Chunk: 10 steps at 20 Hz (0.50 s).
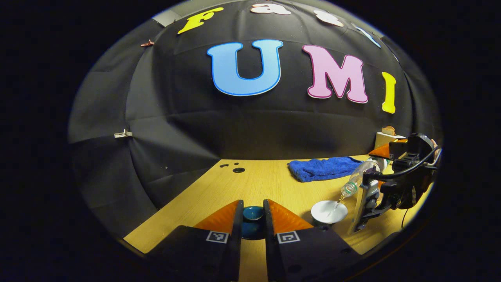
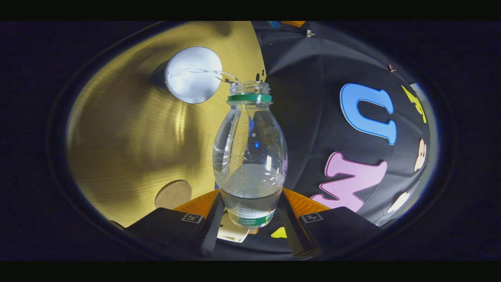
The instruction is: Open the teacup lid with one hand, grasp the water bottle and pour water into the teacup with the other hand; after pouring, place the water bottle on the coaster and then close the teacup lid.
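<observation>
You are in the middle of the pour: your right gripper (image 2: 250, 223) is clenched on the lower body of the water bottle (image 2: 249, 156), both fingers pressing its sides, and the bottle is tipped so a thin stream leaves its mouth and falls into the open teacup (image 2: 192, 74), which stands on the wooden table (image 2: 129, 149). In the left gripper view the teacup (image 1: 329, 211) stands near and to the right, with the bottle (image 1: 358, 178) slanting down over it from the right. Your left gripper (image 1: 252, 217) is closed on the dark blue lid (image 1: 252, 213), holding it low over the table to the left of the cup and well apart from the stream. Hold the tilt steady and keep the mouth just over the cup's rim; judging by the thin stream, a gentle angle will serve better than tipping further, since the cup looks shallow and could overflow. Right the bottle before you move it toward the round coaster (image 2: 173, 194). A blue towel (image 1: 323, 167) lies farther back. The bottle's label is too curved and small for any writing to be read.
</observation>
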Motion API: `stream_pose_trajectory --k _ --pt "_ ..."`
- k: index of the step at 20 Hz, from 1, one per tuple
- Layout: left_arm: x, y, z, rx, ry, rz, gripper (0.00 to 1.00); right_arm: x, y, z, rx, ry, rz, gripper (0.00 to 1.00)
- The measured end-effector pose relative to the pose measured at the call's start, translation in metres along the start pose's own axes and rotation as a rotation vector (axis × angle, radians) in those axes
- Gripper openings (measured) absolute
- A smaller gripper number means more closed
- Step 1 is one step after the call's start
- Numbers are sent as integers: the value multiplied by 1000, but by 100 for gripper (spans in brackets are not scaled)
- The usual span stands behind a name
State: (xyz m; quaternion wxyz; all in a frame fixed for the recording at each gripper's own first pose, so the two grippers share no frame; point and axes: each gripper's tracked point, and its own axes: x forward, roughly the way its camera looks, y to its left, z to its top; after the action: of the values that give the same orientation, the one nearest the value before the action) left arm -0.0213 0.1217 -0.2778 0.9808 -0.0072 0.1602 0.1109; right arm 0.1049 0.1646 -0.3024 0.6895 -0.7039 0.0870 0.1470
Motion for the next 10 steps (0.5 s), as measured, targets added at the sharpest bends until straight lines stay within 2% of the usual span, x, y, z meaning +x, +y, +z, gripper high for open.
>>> stream_pose_trajectory --k 2,3,5,6,8,10 --pt "1 1 -1 -2 2 2 30 -1 -1 0 -6 1 -5 74" --pt "1 1 0 -3 2 1 27 1 -2 -1 -9 2 -8 74" --pt "0 0 0 -4 2 1 27 3 -5 -2 -17 2 -14 72" --pt "1 0 -1 -4 2 0 30 4 -6 -3 -23 1 -19 72" --pt "1 0 -2 -2 4 -2 27 5 -10 -3 -41 -4 -30 75" --pt "3 0 -4 0 6 -3 30 6 -13 -4 -52 -9 -42 72"
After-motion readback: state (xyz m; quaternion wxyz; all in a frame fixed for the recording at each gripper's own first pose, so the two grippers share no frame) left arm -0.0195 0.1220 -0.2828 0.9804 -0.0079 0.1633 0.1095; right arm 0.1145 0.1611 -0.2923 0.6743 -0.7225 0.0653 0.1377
